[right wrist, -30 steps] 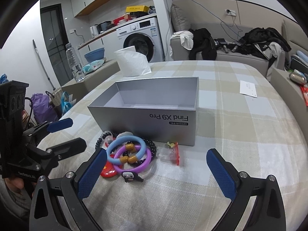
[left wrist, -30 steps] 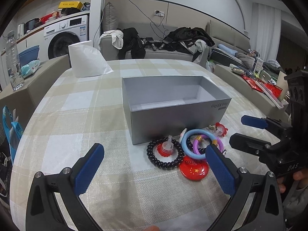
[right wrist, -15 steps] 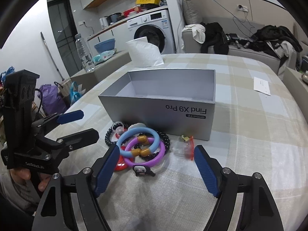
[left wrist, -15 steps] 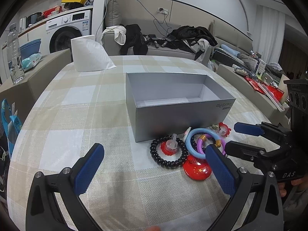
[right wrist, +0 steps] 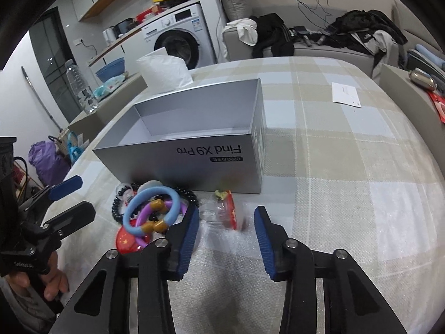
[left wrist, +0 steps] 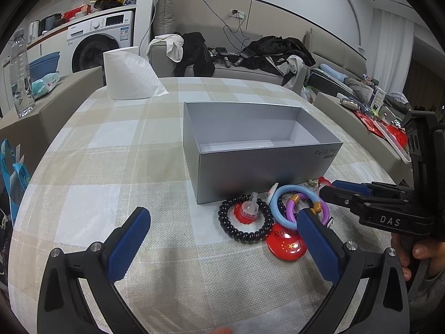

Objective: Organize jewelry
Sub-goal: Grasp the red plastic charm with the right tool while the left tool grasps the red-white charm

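An open grey box (left wrist: 264, 164) (right wrist: 194, 150) stands on the checked tablecloth. In front of it lie a black bead bracelet (left wrist: 244, 220), a blue ring (left wrist: 281, 211) (right wrist: 151, 208), a purple ring (left wrist: 290, 208), a red badge (left wrist: 286, 243) and a small red clear-plastic piece (right wrist: 226, 211). My left gripper (left wrist: 222, 242) is open and empty, just short of the pile. My right gripper (right wrist: 226, 231) is half open, its jaws either side of the small red piece without touching it. It also shows in the left wrist view (left wrist: 347, 192).
A white tissue pack (left wrist: 130, 75) sits at the table's far end. A white card (right wrist: 346, 94) lies at the right. Low cabinets flank the table, one with a water bottle (left wrist: 20, 75). A sofa with clothes stands behind.
My right gripper has moved forward and down to the small red piece and its jaws have narrowed. My left gripper has drifted slightly closer to the pile and stays open.
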`<state>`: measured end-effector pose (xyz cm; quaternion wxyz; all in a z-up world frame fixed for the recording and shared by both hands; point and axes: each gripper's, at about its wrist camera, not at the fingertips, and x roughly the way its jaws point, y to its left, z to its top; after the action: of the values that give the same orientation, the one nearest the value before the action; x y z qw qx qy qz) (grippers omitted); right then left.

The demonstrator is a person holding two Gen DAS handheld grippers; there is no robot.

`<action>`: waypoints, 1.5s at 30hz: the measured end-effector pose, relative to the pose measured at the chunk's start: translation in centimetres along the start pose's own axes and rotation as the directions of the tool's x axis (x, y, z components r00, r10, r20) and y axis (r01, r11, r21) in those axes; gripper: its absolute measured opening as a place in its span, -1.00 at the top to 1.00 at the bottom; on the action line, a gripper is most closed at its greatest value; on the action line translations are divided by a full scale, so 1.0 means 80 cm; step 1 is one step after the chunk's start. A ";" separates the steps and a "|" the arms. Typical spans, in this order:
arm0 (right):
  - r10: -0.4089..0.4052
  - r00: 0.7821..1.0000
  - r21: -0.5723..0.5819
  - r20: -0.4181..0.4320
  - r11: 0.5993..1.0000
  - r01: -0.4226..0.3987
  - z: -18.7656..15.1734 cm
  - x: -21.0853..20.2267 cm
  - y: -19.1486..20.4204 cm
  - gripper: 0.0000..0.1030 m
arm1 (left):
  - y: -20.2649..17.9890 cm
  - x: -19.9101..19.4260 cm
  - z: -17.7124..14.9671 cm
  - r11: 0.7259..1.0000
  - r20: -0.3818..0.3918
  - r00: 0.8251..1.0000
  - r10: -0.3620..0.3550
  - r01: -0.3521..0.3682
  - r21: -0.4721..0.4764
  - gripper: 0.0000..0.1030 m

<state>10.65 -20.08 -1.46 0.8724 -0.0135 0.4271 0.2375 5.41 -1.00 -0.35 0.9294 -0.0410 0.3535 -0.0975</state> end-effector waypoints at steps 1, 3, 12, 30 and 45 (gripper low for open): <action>-0.007 1.000 -0.008 -0.006 1.000 0.007 0.000 0.002 0.002 0.27 | 0.000 0.000 0.000 1.000 -0.001 1.000 0.001 -0.001 -0.001 -0.98; -0.024 1.000 -0.030 -0.007 0.999 0.023 0.000 0.004 0.007 0.28 | 0.001 0.001 0.000 1.000 -0.006 1.000 0.001 -0.001 -0.002 -0.98; -0.024 1.000 -0.033 -0.004 0.999 0.024 0.000 0.005 0.008 0.73 | 0.005 0.005 0.003 1.000 -0.026 1.000 -0.002 0.002 -0.020 -0.98; 0.087 0.988 -0.005 0.129 0.996 -0.087 -0.005 -0.027 0.000 0.73 | -0.009 0.025 0.004 0.998 -0.127 0.991 -0.052 0.056 0.023 0.38; 0.096 0.988 -0.012 0.120 0.995 -0.095 -0.007 -0.026 0.002 0.72 | -0.020 0.031 0.012 0.996 -0.140 0.988 -0.071 0.079 0.051 0.83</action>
<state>9.12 -20.93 -0.20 0.8841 0.0187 0.3732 0.2806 7.59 -3.06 -1.01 0.8991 -0.0211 0.4124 -0.1449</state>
